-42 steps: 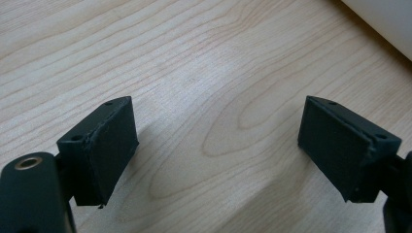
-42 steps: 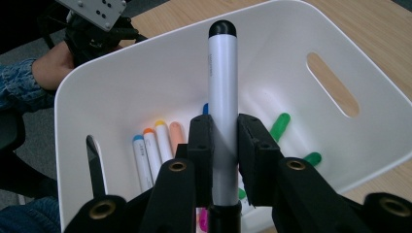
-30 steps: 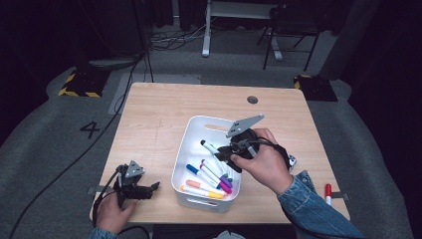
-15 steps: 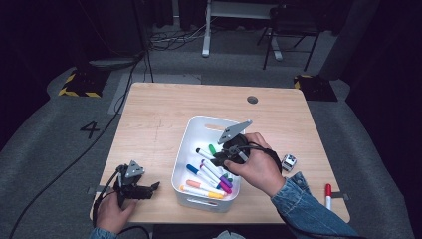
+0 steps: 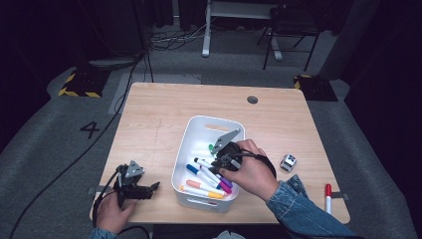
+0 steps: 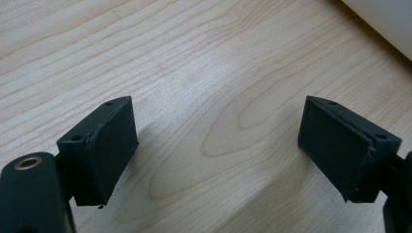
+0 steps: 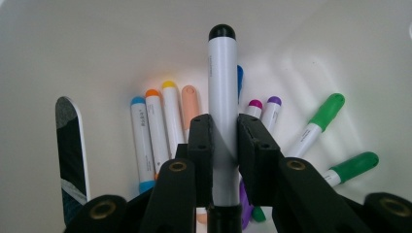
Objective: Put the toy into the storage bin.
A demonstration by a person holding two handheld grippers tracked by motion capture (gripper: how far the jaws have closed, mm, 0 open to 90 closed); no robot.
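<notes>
Right gripper (image 7: 224,145), jaws clamped on a black-capped white marker (image 7: 222,97), above coloured markers (image 7: 160,121) in the white bin (image 5: 199,134). Left gripper (image 6: 216,145), jaws spread wide, over bare wooden table (image 6: 194,73).

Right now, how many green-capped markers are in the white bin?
2, going by the right gripper view: one green-capped marker lies angled at the right side of the bin, and another lies lower, nearer the corner. Others may be hidden under the right gripper and its black-capped marker.
</notes>
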